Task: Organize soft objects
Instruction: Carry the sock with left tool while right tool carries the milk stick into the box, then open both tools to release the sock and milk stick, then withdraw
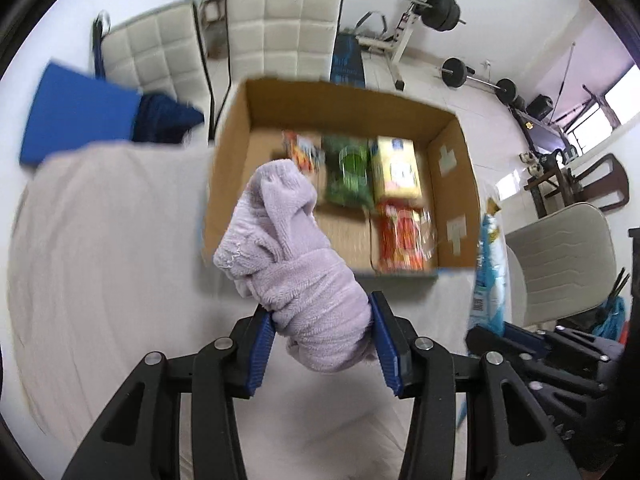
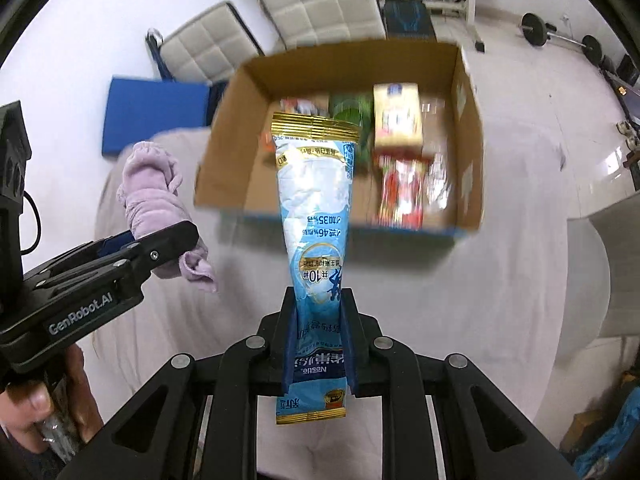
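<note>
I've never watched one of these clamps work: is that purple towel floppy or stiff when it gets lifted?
Probably floppy: the purple towel bulges and creases where the left gripper squeezes it, and a loose end droops below the fingers in the right wrist view. It likely weighs little, since a pinch at one end holds the bundle clear of the cloth-covered table.

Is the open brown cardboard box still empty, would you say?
No, the open brown cardboard box already holds several colourful packets, including a yellow one.
</note>
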`<state>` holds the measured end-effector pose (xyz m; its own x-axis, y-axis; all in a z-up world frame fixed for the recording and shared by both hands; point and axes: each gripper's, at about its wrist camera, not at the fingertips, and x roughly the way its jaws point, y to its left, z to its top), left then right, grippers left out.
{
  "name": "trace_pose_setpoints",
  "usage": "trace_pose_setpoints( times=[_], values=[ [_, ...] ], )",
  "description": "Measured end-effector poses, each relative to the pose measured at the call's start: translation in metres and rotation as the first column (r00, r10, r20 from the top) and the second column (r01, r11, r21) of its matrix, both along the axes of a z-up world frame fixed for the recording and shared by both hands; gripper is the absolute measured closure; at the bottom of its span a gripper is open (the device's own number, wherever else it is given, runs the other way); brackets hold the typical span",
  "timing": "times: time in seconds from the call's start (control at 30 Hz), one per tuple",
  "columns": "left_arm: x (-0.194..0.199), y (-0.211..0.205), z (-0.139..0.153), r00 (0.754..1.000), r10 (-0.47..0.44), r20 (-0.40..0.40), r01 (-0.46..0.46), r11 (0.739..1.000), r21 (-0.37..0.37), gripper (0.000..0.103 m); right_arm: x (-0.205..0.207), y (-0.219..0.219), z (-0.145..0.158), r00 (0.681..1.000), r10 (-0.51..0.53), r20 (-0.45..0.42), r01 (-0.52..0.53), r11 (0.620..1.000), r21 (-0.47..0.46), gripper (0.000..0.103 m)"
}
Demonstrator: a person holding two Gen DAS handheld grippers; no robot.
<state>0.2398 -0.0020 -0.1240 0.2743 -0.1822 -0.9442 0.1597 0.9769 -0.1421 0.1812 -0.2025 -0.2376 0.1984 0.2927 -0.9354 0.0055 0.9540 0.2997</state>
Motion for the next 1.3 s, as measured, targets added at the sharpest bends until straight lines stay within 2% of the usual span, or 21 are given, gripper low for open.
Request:
trace_pose_setpoints(
  times=[0.1,0.2,0.4,0.6,0.83,1.03,1.23,1.3],
  values=[
    [0.028,-0.003,0.009,1.000,-0.021,0.017,0.020,1.000,0.019,0.060,0.024,-0.004,0.014,0.999,-0.030,0.023,0.029,0.999,0.020,0.083],
    [0.054,-0.005,0.002,0.998,-0.049,-0.037,0.049,0.999,0.001,0.060,0.050,-0.009,0.018,0.997,-0.064,0.037,0.063,0.998,0.025,0.083],
    [0.104,-0.013,-0.043,0.979,-0.102,-0.177,0.109,0.994,0.028,0.060,0.099,-0.012,0.004,0.991,-0.137,0.003,0.137,0.990,0.040,0.083],
    [0.135,-0.015,-0.088,0.953,-0.121,-0.279,0.146,0.987,0.072,0.060,0.142,-0.011,-0.043,0.980,-0.178,-0.087,0.179,0.984,0.008,0.083],
    [0.155,-0.020,-0.139,0.927,-0.115,-0.358,0.167,0.979,0.117,0.060,0.158,-0.005,-0.104,0.971,-0.167,-0.172,0.158,0.985,-0.064,0.083],
    [0.156,-0.022,-0.162,0.902,-0.092,-0.421,0.154,0.981,0.117,0.056,0.166,0.002,-0.129,0.970,-0.127,-0.206,0.113,0.991,-0.077,0.081],
    [0.156,-0.017,-0.167,0.900,-0.053,-0.432,0.104,0.990,0.096,0.055,0.170,0.011,-0.146,0.964,-0.096,-0.247,0.072,0.992,-0.102,0.079],
    [0.156,-0.012,-0.165,0.905,-0.041,-0.424,0.088,0.992,0.092,0.054,0.169,0.012,-0.148,0.963,-0.096,-0.253,0.069,0.991,-0.113,0.075]
  ],
)
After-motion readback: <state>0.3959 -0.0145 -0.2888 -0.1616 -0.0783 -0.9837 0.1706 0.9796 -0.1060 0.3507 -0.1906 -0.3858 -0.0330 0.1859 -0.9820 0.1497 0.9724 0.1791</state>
